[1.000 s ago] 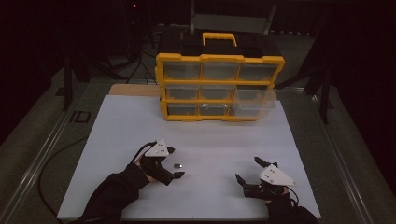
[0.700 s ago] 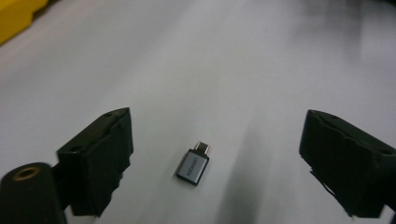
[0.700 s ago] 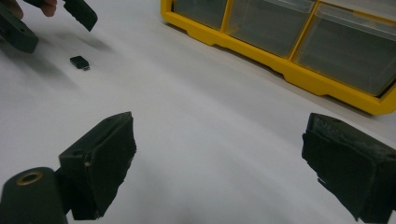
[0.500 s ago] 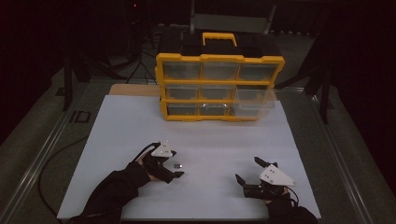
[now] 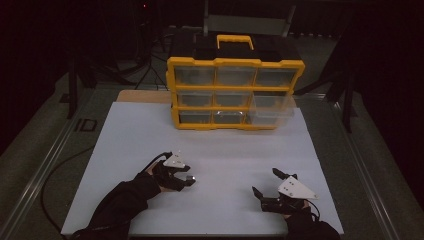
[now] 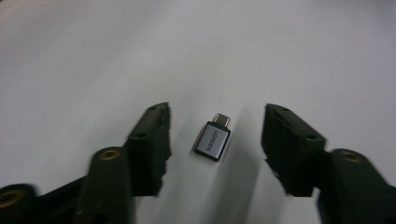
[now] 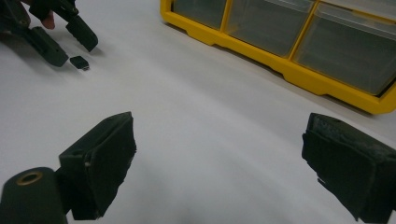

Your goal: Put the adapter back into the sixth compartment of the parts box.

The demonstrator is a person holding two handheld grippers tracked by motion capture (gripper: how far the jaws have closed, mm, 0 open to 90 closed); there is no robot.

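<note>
A small grey USB adapter [image 6: 213, 140] lies flat on the white table, its metal plug pointing away. My left gripper [image 6: 215, 135] is open, and its jaws stand either side of the adapter without touching it. From above, the left gripper [image 5: 184, 176] sits at the table's front left with the adapter [image 5: 190, 177] at its tips. My right gripper [image 5: 265, 186] rests open at the front right, nothing between its jaws. In the right gripper view the left gripper [image 7: 70, 39] and the adapter [image 7: 80, 62] appear at the upper left.
A yellow drawer organiser [image 5: 235, 92] with clear drawers and a black top stands at the back of the white table [image 5: 140, 130]. Its lower right drawer [image 5: 272, 107] is pulled out a little. In the right gripper view the organiser [image 7: 289, 42] lies ahead.
The left gripper has slid slightly toward the front left, staying around the adapter. The right gripper has not moved.
</note>
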